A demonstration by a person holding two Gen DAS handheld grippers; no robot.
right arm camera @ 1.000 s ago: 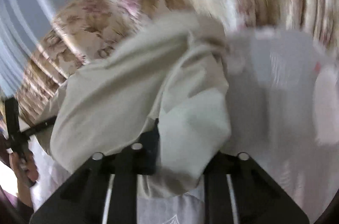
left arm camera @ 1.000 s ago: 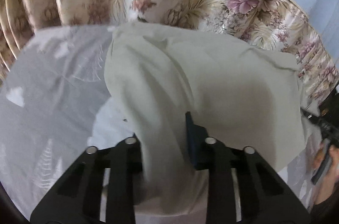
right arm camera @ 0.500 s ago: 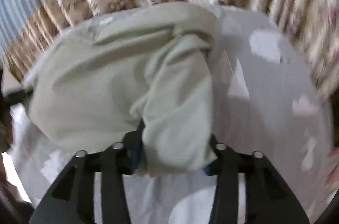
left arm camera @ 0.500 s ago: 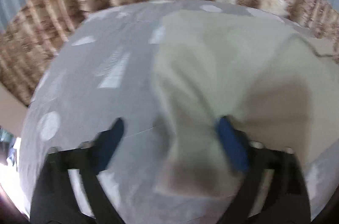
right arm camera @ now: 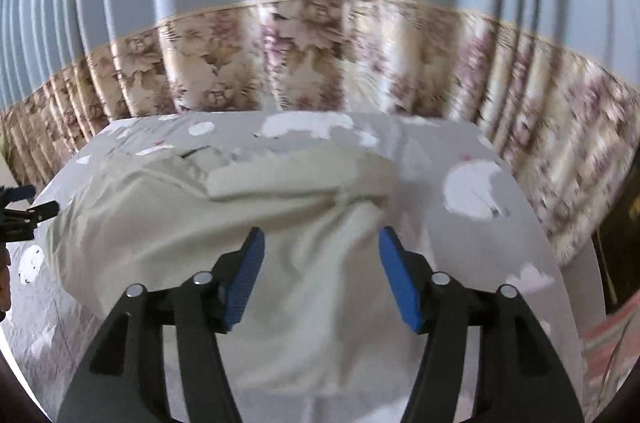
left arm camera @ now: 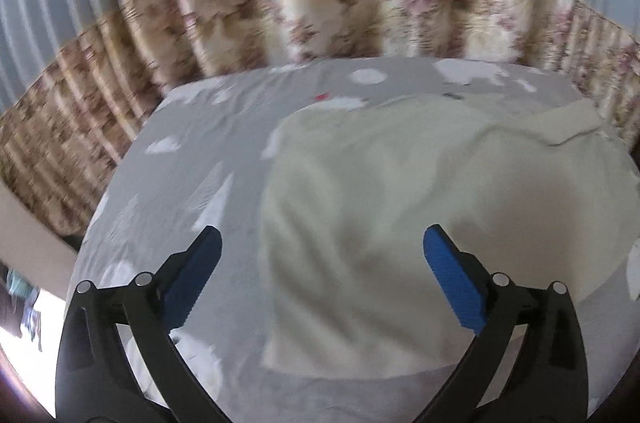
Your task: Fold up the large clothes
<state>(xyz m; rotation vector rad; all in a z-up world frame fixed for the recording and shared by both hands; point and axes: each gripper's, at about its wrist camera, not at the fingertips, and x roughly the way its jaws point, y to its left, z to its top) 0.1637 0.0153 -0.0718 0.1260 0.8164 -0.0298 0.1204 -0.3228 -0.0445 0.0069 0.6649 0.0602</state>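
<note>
garment: a pale cream-green garment [left arm camera: 420, 207] lies spread and rumpled on the grey bedsheet [left arm camera: 192, 151], which is printed with white shapes; in the right wrist view the same cloth [right arm camera: 200, 231] bunches into a ridge toward its far edge.
left gripper: the left gripper [left arm camera: 320, 255] has just been opening and its jaws stand wide apart; the blue pads [left arm camera: 452, 283] touch nothing. the near left corner of the garment shows in the gap between them, lying free on the sheet.
right gripper: the right gripper [right arm camera: 320, 255] has just been opening too, its jaws partly spread; the cloth shows between the pads [right arm camera: 244, 283], but they do not press on it.
backdrop: a floral curtain [right arm camera: 320, 63] hangs behind the bed, grey-blue pleats above it.
left edge, right wrist view: part of the other gripper [right arm camera: 20, 211] shows, dark.
</note>
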